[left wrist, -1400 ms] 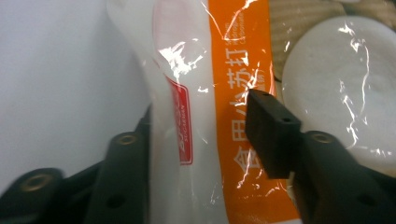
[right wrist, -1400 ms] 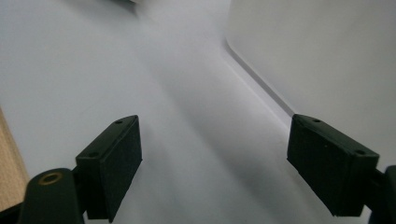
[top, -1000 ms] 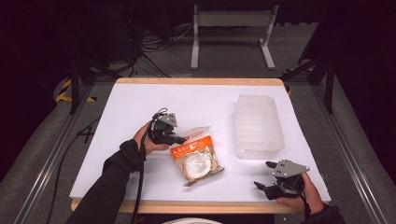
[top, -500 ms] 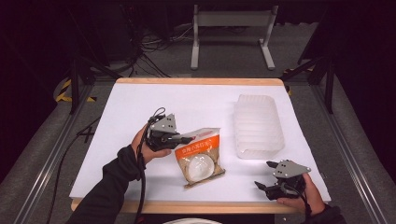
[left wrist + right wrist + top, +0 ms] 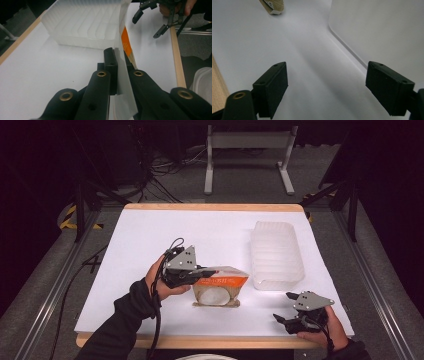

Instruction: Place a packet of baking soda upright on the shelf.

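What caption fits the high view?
Left hand-held gripper lifts a snack bag beside a tray.

Worktop layout, high view.
Packet [image 5: 218, 286] at lower centre of the worktop [image 5: 150, 240], left hand-held gripper [image 5: 200, 276] on its left edge. Tray [image 5: 276, 255] to its right, centre right. Right hand-held gripper [image 5: 284, 319] lower right, below the tray.

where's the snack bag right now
In the high view the snack bag is near the table's front middle, pinched at its top edge by the left hand-held gripper, just left of the clear plastic tray.
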`<act>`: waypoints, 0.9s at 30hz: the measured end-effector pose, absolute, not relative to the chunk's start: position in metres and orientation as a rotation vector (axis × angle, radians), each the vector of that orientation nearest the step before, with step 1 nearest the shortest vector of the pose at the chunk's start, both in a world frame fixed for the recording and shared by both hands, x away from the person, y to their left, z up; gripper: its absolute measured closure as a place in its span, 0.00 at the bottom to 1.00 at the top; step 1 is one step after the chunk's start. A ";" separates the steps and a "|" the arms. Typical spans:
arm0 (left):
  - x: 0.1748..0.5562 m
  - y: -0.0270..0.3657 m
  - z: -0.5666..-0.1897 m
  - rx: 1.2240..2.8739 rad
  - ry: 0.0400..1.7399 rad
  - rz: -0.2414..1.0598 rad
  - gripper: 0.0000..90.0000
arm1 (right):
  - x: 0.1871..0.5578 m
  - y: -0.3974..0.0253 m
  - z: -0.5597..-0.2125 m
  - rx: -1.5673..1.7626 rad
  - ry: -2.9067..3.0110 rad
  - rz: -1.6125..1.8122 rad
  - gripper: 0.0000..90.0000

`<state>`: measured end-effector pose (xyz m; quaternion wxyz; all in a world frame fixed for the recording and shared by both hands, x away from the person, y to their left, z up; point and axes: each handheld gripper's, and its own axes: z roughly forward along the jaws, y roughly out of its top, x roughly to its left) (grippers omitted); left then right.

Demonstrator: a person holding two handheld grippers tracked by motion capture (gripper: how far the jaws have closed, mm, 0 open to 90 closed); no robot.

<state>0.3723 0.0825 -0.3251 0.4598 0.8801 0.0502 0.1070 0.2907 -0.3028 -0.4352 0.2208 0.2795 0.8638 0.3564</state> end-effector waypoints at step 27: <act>0.401 0.040 -0.294 2.015 0.147 0.265 1.00 | 0.292 -0.305 -0.436 0.794 2.380 0.984 0.21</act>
